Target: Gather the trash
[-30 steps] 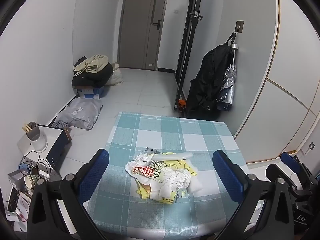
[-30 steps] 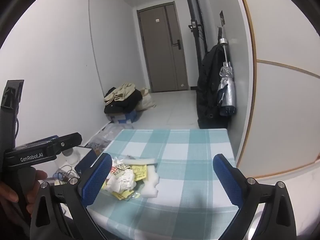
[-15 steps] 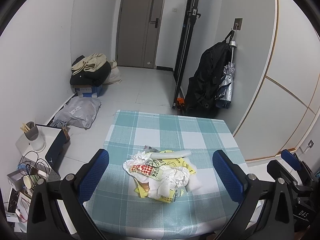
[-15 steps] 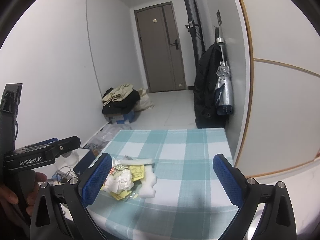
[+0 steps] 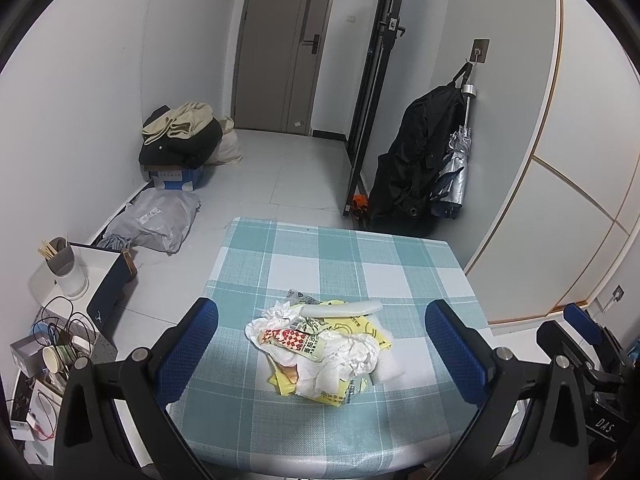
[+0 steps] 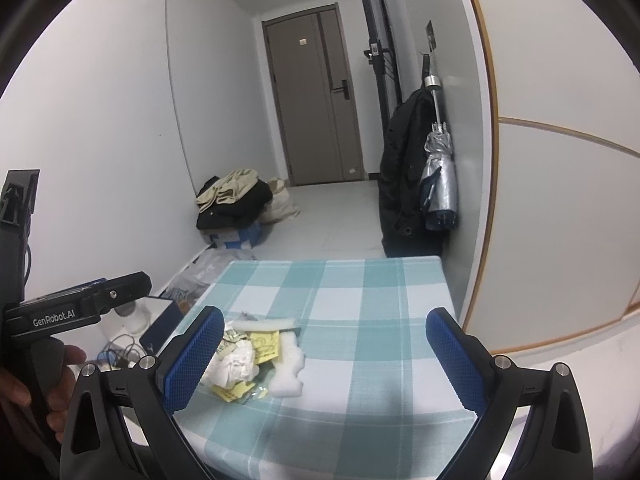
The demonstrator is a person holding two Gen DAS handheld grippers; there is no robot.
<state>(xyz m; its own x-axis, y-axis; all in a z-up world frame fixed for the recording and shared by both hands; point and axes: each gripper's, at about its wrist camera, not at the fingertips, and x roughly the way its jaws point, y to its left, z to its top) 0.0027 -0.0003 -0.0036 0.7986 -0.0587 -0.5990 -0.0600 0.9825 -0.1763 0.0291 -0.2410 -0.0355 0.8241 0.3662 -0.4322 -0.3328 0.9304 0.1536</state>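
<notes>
A heap of trash [image 5: 324, 350] lies on the teal checked tablecloth [image 5: 328, 264]: crumpled white tissue, yellow wrappers, a red-and-white checked packet and white foam. My left gripper [image 5: 320, 354] hangs open above and around the heap, touching nothing. In the right wrist view the same trash heap [image 6: 252, 360] lies by the left blue pad, and my right gripper [image 6: 322, 358] stands open over the bare tablecloth [image 6: 352, 288]. A hand holds the left gripper's black handle [image 6: 76, 312] at the far left.
Left of the table stand a white cup of sticks [image 5: 64, 266], a dark box [image 5: 110, 288] and tangled cables [image 5: 52, 332]. On the floor beyond lie a grey bag [image 5: 156, 220] and piled clothes [image 5: 182, 136]. A black coat [image 5: 420, 156] and umbrella [image 5: 456, 168] hang at the right wall.
Both views have shifted slightly: the table and heap sit a little lower and closer in the frames. Both grippers stay open and the trash has not moved.
</notes>
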